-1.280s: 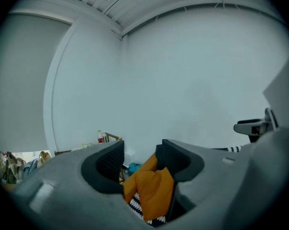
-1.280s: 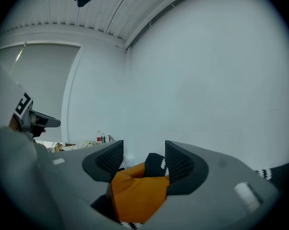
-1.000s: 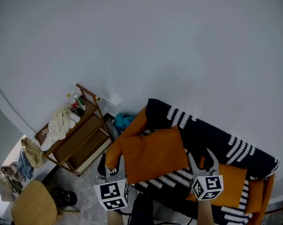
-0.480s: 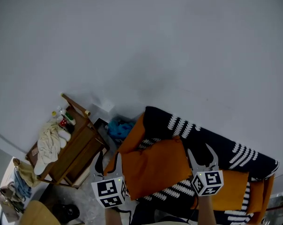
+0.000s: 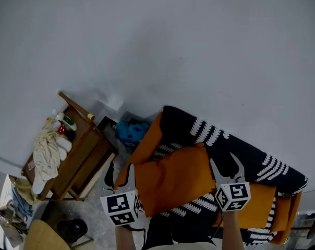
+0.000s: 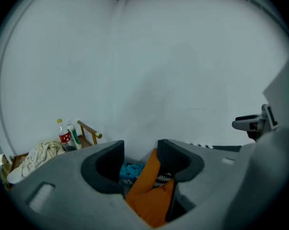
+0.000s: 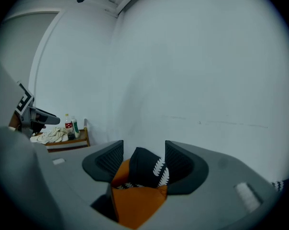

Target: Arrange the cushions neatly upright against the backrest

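Nearest to me, the left gripper [image 5: 122,173] has its jaws well apart and pinches nothing; the near corner of the orange cushion [image 5: 170,178] shows low in the gap between them, but I see neither pad pressing on it. The right gripper [image 5: 225,163] stands just as wide and is also empty, with the other edge of that cushion below its jaws and the dark striped backrest [image 5: 241,158] straight ahead through the gap. The cushion lies slumped on the seat between the two grippers, leaning back but not standing square. A second orange cushion [image 5: 257,207] lies flat to the outside of the right jaws. As I read it, this is the approach to the first cushion, with no grip made yet. Next I need each pair of jaws brought onto a side edge and closed, then a lift and a tilt so it stands upright against the backrest. Beyond the left jaws are a blue cloth [image 5: 129,130] and a wooden shelf [image 5: 82,152], and behind everything the bare wall [image 5: 173,46].
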